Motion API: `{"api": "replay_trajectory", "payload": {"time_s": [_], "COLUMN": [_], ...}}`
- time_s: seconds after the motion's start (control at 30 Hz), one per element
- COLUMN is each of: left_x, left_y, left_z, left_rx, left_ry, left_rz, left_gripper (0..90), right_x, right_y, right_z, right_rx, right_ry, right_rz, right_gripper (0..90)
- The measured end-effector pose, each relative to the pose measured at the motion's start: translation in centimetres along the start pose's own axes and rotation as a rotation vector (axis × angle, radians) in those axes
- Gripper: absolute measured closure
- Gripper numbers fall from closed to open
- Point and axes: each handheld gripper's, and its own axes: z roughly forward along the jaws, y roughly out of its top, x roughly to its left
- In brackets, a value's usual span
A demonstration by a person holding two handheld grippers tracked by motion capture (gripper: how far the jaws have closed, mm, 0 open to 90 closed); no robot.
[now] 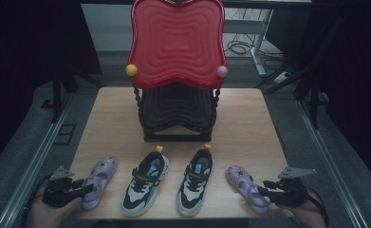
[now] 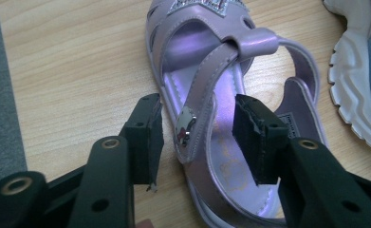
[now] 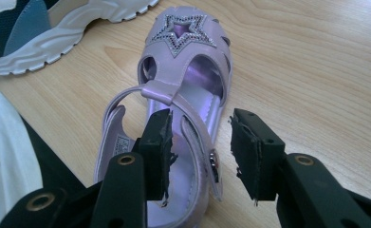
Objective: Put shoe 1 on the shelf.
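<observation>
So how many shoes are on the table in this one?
4, in a row along the near edge: a purple sandal far left, two dark-and-white sneakers in the middle, and a second purple sandal far right. None looks hidden.

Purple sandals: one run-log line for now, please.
left gripper open astride left sandal strap | right gripper open astride right sandal strap | both on table
</observation>
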Motion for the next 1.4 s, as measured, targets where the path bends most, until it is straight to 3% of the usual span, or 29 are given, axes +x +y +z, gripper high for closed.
{"api": "replay_trajectory", "payload": {"time_s": [0.3,0.47,0.67,0.87,1.2,1.4], "left_x": [0.0,0.1,0.1,0.2,0.3,0.4], "left_y": [-0.2,-0.3,-0.4,-0.6,-0.5,-0.5], "left_z": [0.8,1.0,1.0,0.9,0.7,0.1], "left_rx": [0.023,0.026,0.022,0.006,-0.032,-0.085], "left_ry": [-0.002,-0.014,-0.008,-0.001,0.039,0.018], "left_rz": [-0.013,-0.022,-0.029,-0.045,-0.053,-0.071], "left_gripper": [59.6,64.7,68.9,72.6,79.7,80.1], "right_x": [0.0,0.2,-0.2,0.0,-0.2,-0.4], "right_y": [0.0,0.0,-0.3,-0.2,-0.3,-0.3], "right_z": [0.8,1.6,2.0,2.0,1.9,1.7], "right_rx": [0.034,0.099,0.141,0.145,0.112,0.084], "right_ry": [0.0,-0.035,-0.07,-0.053,-0.033,-0.022], "right_rz": [-0.002,-0.013,0.009,0.015,0.022,0.038], "right_gripper": [59.1,60.5,71.5,78.0,80.6,80.9]}}
